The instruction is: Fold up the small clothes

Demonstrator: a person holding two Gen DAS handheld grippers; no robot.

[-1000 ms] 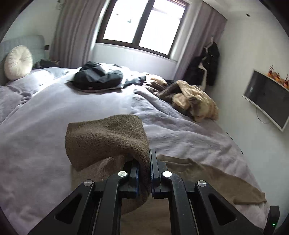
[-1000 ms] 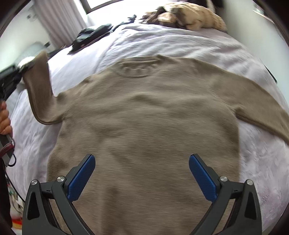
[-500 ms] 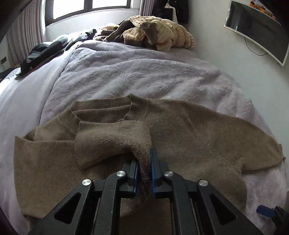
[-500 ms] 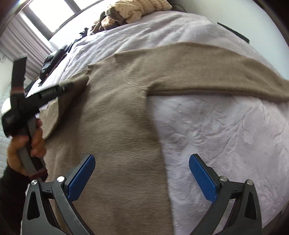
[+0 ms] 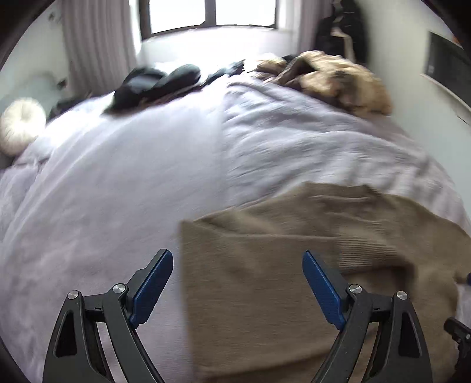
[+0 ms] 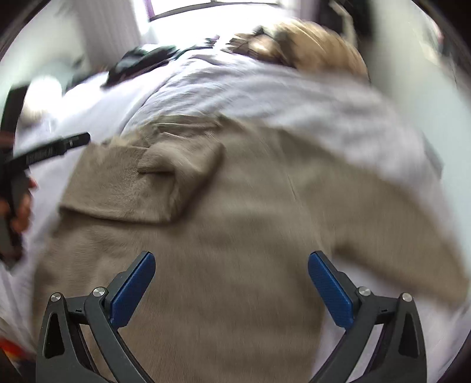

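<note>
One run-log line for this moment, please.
left gripper: open | right gripper: open | sweater: flat on bed, one sleeve folded in

one sweater (image 6: 235,235), one cushion (image 5: 20,125), two hand-held grippers (image 5: 237,287) (image 6: 231,284).

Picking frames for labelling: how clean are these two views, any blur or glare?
Left wrist: motion smear on the bedspread, window blown out, claw sharp. Right wrist: blurrier, sweater streaked, its folded sleeve still readable.

Lilac bedspread (image 5: 123,188), round cream cushion (image 5: 20,125), dark clothes (image 5: 156,85), tan heap (image 5: 338,81), window (image 5: 212,13)
</note>
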